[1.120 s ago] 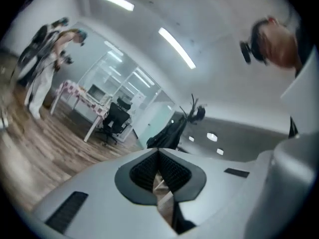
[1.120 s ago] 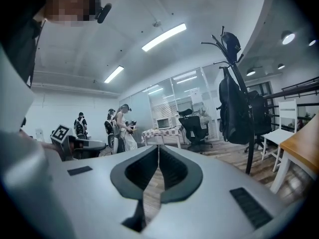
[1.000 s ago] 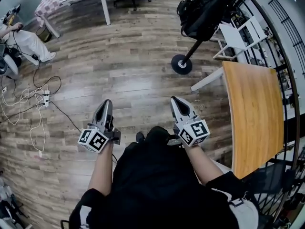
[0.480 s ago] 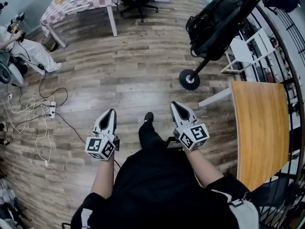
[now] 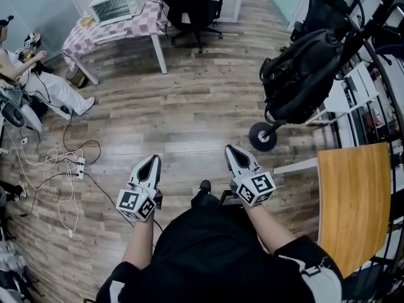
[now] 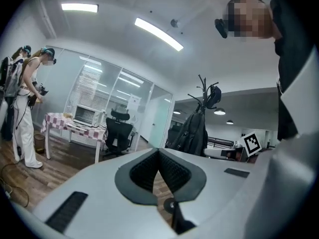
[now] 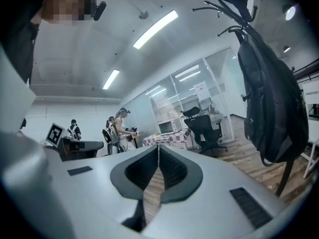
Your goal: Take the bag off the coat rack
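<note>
While your left gripper [image 5: 152, 161] and right gripper [image 5: 231, 151] show jaws pinched together, empty, careful: yank the black fabric backpack [image 5: 303, 74] sideways and the slim black coat rack [image 5: 262, 136] may tip.

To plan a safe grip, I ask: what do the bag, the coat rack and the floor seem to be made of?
The bag: black woven fabric, probably nylon; matte, with soft folds and straps.
The coat rack: likely dark painted metal; thin curved hooks, round base.
The floor: wood-look planks, slightly glossy; light reflects.
</note>
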Demonstrator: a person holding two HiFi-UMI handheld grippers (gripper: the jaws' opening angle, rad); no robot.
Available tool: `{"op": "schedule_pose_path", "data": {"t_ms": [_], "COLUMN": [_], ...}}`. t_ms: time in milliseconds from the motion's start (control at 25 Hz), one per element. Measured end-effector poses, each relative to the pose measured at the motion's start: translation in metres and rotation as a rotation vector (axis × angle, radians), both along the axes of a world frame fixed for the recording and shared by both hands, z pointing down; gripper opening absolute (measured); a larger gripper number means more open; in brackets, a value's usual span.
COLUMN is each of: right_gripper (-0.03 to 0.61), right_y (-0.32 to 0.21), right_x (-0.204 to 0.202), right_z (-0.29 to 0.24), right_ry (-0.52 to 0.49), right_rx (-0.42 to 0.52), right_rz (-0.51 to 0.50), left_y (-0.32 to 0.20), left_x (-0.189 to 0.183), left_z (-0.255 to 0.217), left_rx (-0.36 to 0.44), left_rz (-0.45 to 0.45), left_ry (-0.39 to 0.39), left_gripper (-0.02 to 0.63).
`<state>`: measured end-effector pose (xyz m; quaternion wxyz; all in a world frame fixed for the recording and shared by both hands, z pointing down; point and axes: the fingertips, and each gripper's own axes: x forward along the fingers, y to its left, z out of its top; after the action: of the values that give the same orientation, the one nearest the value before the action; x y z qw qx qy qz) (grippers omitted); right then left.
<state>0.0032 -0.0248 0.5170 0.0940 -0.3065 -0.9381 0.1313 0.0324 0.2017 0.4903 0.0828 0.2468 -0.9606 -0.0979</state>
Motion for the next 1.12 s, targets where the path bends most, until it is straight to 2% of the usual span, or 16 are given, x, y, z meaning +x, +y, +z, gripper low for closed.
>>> {"op": "schedule_pose_path", "data": {"t_ms": [240, 400, 760, 1120], "right_gripper": [0.034, 0.034, 0.034, 0.034], "right_y": [0.009, 0.010, 0.004, -0.011], "right_x": [-0.081, -0.121, -0.165, -0.215], "right_z": [-0.003, -0.003, 0.007, 0.010], "right_ry": [-0.003, -0.013, 0.010, 0.013], "right_rx": [-0.023, -0.024, -0.023, -0.016], "right_rz": [-0.044, -0.068, -0.065, 0.009], "left_y": [-0.001, -0.008, -0.016, -0.018], "left_x": [-0.076, -0.112, -0.161, -0.229], "left_z": [-0.004, -0.005, 0.005, 0.008], "left_rx": [-0.015, -0.015, 0.009, 0.020], "left_rz": [-0.003, -0.001, 0.009, 0.059], "left_ry": [0.013, 0.006, 0.019, 0.019], "left_gripper": [0.008, 0.009, 0.008, 0.009]}}
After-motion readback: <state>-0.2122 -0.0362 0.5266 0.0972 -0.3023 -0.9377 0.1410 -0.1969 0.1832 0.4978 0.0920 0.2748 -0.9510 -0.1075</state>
